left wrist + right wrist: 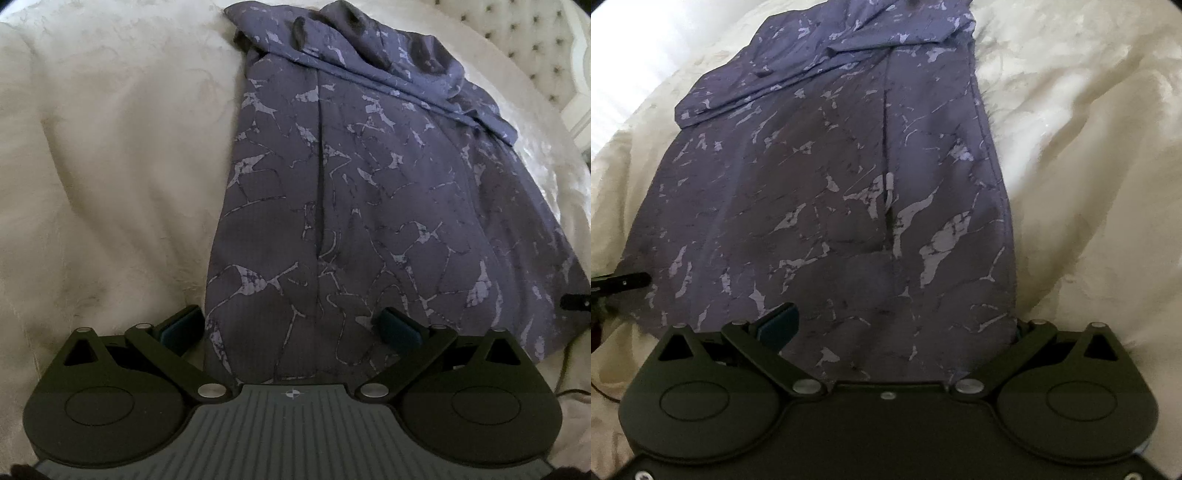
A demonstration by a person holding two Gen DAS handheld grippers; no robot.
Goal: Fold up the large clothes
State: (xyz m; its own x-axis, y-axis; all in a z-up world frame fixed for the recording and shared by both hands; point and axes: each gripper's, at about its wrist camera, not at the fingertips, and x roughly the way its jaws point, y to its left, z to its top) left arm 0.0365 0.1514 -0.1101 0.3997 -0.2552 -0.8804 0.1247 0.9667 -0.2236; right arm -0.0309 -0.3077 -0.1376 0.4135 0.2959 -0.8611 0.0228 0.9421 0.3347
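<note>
A purple jacket with a pale marbled print (369, 192) lies folded lengthwise on a cream bedspread (103, 177), its sleeves laid across the far end. My left gripper (291, 326) is open at the near hem, with the left corner of the cloth between its wide-set blue-padded fingers (181, 325). In the right wrist view the jacket (820, 192) shows a zip pull (890, 184) on a vertical pocket. My right gripper (899, 326) is open at the hem's right corner. Its right finger is mostly hidden under the cloth edge. Each gripper's tip shows in the other's view, the right gripper (574, 301) and the left gripper (624, 282).
A tufted cream headboard (517, 48) stands at the far right. The rumpled bedspread (1089, 166) spreads on both sides of the jacket. A thin dark cable (565, 373) trails over the bedding near the right gripper.
</note>
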